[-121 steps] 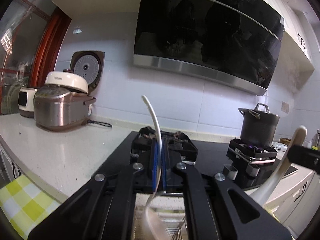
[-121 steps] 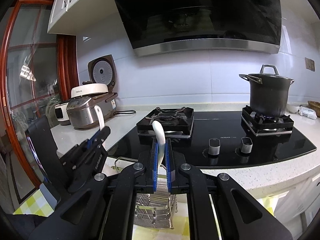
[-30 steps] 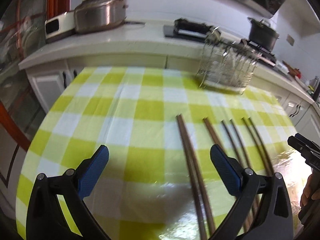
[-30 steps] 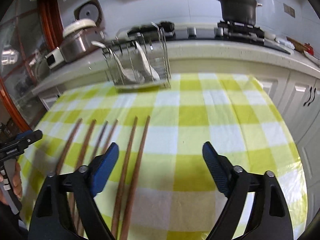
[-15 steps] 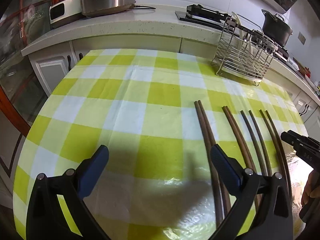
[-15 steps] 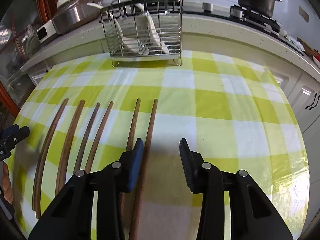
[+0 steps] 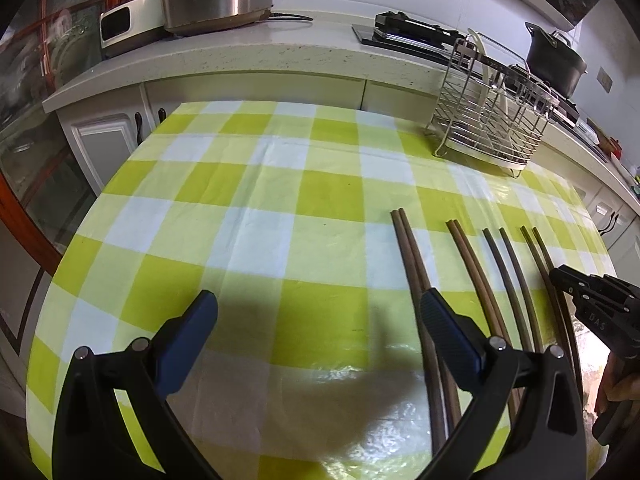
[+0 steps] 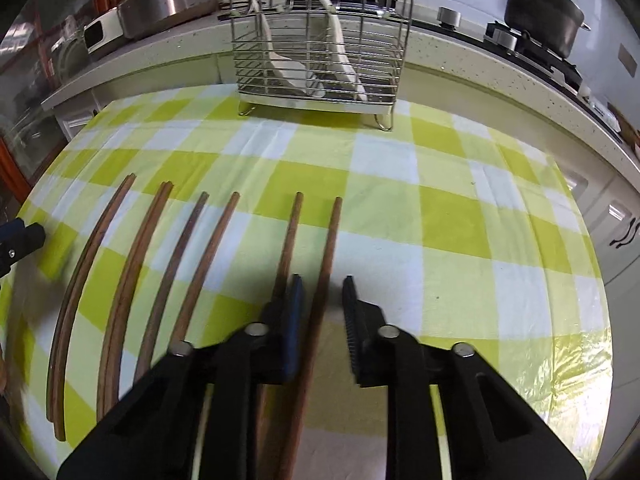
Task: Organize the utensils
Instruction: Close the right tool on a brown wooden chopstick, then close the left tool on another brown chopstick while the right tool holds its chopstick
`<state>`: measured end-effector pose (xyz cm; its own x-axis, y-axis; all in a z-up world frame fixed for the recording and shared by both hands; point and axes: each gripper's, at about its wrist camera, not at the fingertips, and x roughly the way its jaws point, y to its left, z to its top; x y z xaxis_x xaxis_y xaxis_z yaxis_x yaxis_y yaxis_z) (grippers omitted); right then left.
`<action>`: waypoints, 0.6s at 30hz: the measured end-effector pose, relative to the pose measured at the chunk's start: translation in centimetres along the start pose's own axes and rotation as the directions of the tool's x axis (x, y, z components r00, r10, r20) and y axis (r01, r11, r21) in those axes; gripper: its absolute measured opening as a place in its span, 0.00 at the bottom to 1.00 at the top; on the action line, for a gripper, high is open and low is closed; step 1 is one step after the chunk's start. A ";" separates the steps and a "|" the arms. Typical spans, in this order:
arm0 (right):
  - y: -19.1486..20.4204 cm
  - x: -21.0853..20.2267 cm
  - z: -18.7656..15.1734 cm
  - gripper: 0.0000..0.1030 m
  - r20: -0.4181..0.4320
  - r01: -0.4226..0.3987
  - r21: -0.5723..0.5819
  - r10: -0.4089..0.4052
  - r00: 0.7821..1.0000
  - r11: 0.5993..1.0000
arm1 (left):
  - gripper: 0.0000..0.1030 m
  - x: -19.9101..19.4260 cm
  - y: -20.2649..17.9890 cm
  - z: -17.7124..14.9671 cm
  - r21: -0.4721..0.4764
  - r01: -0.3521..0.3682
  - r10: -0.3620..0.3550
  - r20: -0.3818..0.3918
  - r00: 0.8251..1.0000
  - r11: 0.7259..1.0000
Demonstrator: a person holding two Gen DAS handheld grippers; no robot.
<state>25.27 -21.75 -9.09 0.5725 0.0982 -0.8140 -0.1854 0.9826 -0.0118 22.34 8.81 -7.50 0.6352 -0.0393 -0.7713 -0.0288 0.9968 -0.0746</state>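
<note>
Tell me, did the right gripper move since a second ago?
Yes. The right gripper slid left and lower, from beside the rightmost chopstick to over it; its jaws have just been closing with that chopstick between them.

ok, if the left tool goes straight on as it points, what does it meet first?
The left tool probably meets bare checked tablecloth first; the nearest chopsticks lie just off line.

Eight wooden chopsticks point(image 8: 212, 248) lie on the checked worktop point(image 8: 460, 216). One wire rack point(image 8: 320, 52) holds two white spoons point(image 8: 344, 56). One black pot point(image 8: 540, 12) stands behind.
</note>
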 end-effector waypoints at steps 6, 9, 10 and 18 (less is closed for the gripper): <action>-0.7 -0.8 -1.1 0.08 0.016 -0.019 0.004 0.019 1.000 1.000 | 0.94 0.4 -1.2 -0.2 0.016 0.009 -0.009 -0.024 1.000 1.000; -2.1 -1.2 -1.6 0.08 0.019 -0.027 0.035 0.026 0.999 0.999 | 0.90 1.0 -2.0 -0.2 0.034 -0.019 0.020 -0.032 0.999 0.999; -2.7 -1.4 -1.9 0.08 0.020 -0.031 0.048 0.030 0.999 0.998 | 0.87 1.4 -2.3 -0.2 0.041 -0.028 0.030 -0.046 0.999 0.999; -4.7 -2.5 -2.2 0.09 0.053 -0.044 0.083 0.040 0.998 0.996 | 0.85 3.2 -3.5 -0.1 0.055 -0.045 0.050 -0.087 0.995 0.997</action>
<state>22.90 -26.96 -8.26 0.6059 0.1452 -0.7822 -0.1434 0.9870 0.0721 24.45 5.17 -9.79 0.5638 0.0042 -0.8259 -0.0151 0.9999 -0.0052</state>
